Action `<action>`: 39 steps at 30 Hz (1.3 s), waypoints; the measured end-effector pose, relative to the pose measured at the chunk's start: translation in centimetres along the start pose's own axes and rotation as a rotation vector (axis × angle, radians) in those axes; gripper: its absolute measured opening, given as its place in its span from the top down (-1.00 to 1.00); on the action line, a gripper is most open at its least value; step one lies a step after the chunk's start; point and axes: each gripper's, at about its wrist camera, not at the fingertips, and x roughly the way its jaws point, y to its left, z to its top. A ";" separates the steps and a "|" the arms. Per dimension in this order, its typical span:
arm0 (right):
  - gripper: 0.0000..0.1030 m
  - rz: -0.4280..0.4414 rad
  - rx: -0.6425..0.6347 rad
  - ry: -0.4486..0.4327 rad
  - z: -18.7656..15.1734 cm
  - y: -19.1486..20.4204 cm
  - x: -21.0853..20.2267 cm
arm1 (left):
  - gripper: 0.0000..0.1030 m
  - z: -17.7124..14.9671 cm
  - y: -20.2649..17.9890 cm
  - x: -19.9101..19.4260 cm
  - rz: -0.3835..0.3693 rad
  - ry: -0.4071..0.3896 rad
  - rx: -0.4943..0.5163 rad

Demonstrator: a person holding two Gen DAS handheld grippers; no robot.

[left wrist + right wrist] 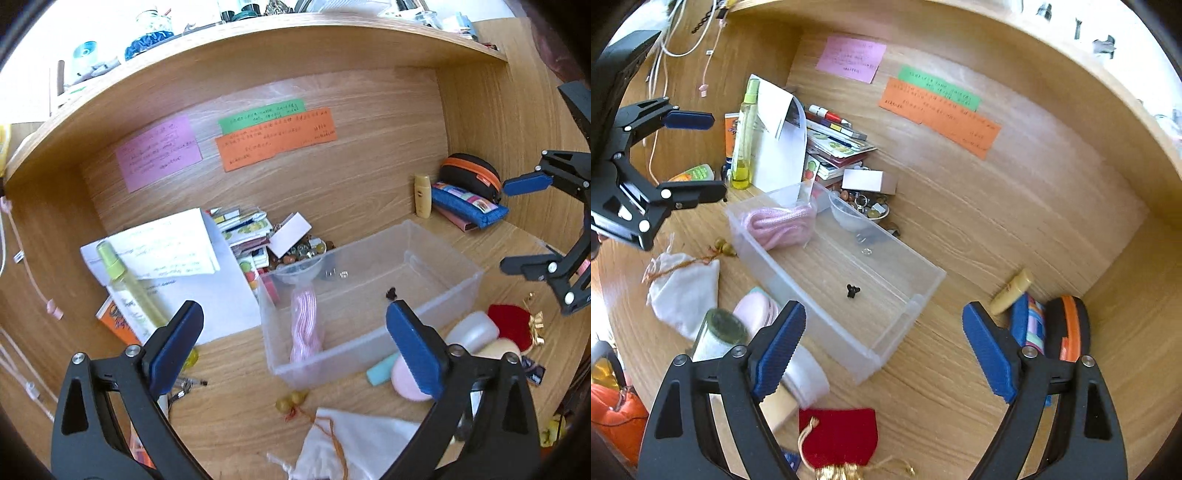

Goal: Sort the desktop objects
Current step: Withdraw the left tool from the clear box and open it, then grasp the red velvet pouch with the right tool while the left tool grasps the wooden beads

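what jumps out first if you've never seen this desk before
The clear plastic bin in the middle of the wooden desk, nearly bare apart from a pink coiled cord at one end. Behind it, pink, green and orange notes are stuck on the back panel. Both claws, left and right, hang open with nothing between them.

Handwriting on the wall notes (275, 138) is too blurred to read.

Pink cord (304, 325) in clear bin (436, 295); red pouch (838, 435).

Rope (307, 325) in bin (369, 347) — pouch (506, 325) beside
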 end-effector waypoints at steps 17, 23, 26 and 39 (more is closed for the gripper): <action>-0.77 -0.072 0.215 0.052 -8.5 -0.6 -2.5 | -0.95 -8.2 0.9 -1.9 -0.018 0.132 -0.146; -0.80 -0.107 0.305 0.075 -12.7 0.2 -2.9 | -0.95 -11.4 -0.9 -2.6 -0.026 0.140 -0.200; -0.80 -0.106 0.325 0.111 -14.0 0.6 -2.5 | -0.96 -12.3 -0.7 -2.6 -0.062 0.136 -0.274; -0.80 -0.048 0.362 0.127 -13.8 0.0 0.0 | -0.96 -10.2 4.4 3.7 -0.048 0.249 -0.369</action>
